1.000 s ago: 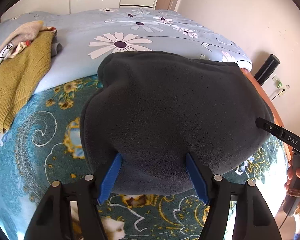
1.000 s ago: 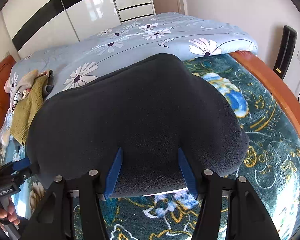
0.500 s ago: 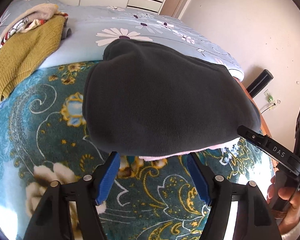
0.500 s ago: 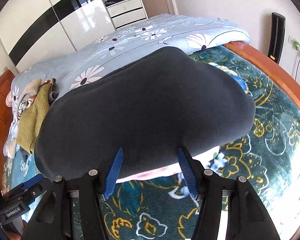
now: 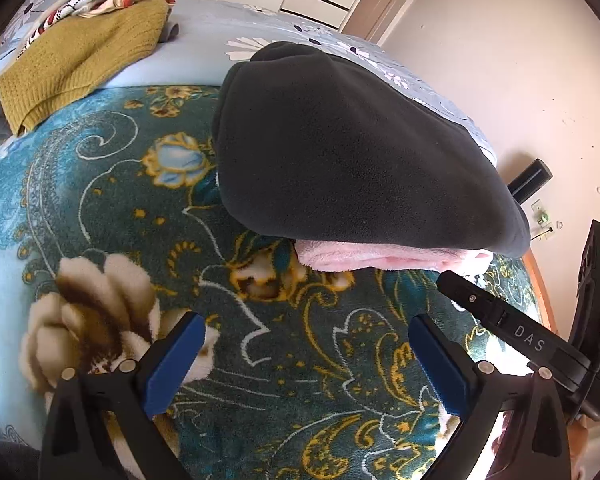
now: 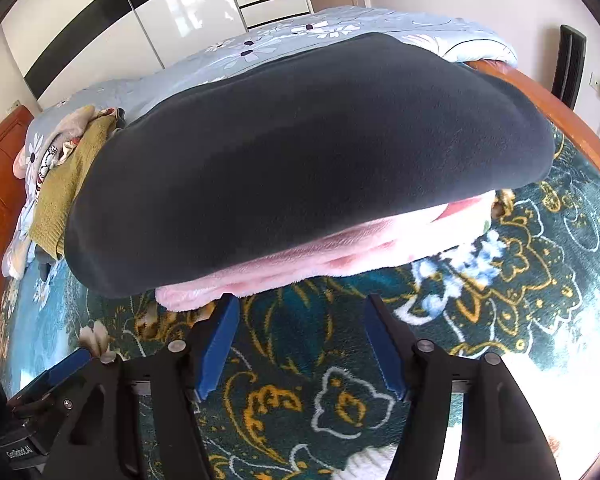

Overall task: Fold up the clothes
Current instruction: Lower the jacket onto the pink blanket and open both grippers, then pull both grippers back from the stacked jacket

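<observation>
A folded dark grey fleece garment (image 5: 352,152) lies on the teal floral blanket (image 5: 100,208), with its pink lining (image 5: 380,258) showing along the near edge. My left gripper (image 5: 306,344) hovers over bare blanket just short of that edge, its jaws opening wide with nothing between them. In the right wrist view the same garment (image 6: 300,152) and pink lining (image 6: 320,264) fill the middle. My right gripper (image 6: 300,316) sits close to the pink edge, its jaws opening and empty. One black finger (image 5: 500,320) of the right gripper shows at the right of the left wrist view.
A mustard knit sweater (image 5: 80,60) tops a pile of clothes at the far left, on a pale blue daisy duvet (image 6: 340,28). The orange wooden bed frame (image 6: 572,128) curves along the right. A black chair back (image 6: 570,64) stands by the wall.
Both grippers had the garment's near edge between their fingers a second ago. They have let go and drawn back, and the garment now lies flat with its pink lining exposed. The left jaws stand wider.
</observation>
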{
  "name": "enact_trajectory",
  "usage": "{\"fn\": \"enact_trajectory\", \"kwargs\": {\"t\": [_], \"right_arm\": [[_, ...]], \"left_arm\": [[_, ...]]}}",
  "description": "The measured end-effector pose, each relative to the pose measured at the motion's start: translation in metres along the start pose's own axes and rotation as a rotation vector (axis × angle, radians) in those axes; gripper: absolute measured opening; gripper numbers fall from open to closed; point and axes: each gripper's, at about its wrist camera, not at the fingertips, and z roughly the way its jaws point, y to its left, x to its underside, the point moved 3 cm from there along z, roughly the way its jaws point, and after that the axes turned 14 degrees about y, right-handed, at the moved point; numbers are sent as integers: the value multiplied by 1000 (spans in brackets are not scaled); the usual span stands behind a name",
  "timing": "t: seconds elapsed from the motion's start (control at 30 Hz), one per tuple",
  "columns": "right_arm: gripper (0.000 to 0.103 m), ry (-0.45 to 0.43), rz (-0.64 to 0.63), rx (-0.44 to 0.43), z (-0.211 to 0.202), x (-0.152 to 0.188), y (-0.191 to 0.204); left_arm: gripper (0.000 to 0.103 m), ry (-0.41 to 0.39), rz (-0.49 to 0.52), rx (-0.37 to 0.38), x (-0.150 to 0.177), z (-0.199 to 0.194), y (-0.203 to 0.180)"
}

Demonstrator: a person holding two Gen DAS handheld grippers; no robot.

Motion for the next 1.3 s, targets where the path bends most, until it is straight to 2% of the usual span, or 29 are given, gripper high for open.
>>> {"fn": "enact_trajectory", "kwargs": {"t": [0.1, 0.17, 0.23, 0.37, 0.43, 0.47, 0.5, 0.67, 0.83, 1.07, 1.3], "right_arm": [[67, 0, 3, 9, 6, 5, 6], [71, -7, 9, 21, 7, 7, 9], [72, -16, 15, 32, 6, 9, 11], [72, -21, 17, 49, 7, 18, 16], [79, -22, 23, 58, 9, 21, 15], [88, -24, 27, 60, 10, 23, 8], [92, -29, 31, 62, 10, 24, 7], [92, -48, 50, 67, 7, 27, 3], [93, -55, 51, 104, 6, 31, 2], [93, -71, 37, 155, 3, 35, 4], [93, -58, 54, 160, 8, 41, 1]], "left_arm": [[103, -5, -5, -24, -1, 1, 3], [103, -7, -13, -42, -2, 2, 5], [103, -3, -26, -91, -2, 4, 7], [103, -47, -35, -169, 1, 2, 10], [103, -82, -45, -197, 2, -1, 12], [103, -89, -45, -199, 2, -1, 13], [103, -95, -45, -201, 1, -1, 14], [103, -60, -49, -195, 0, 6, 18], [103, -67, -48, -245, -1, 10, 20], [103, -60, -41, -268, -1, 18, 20], [103, -63, -14, -306, 1, 27, 17]]}}
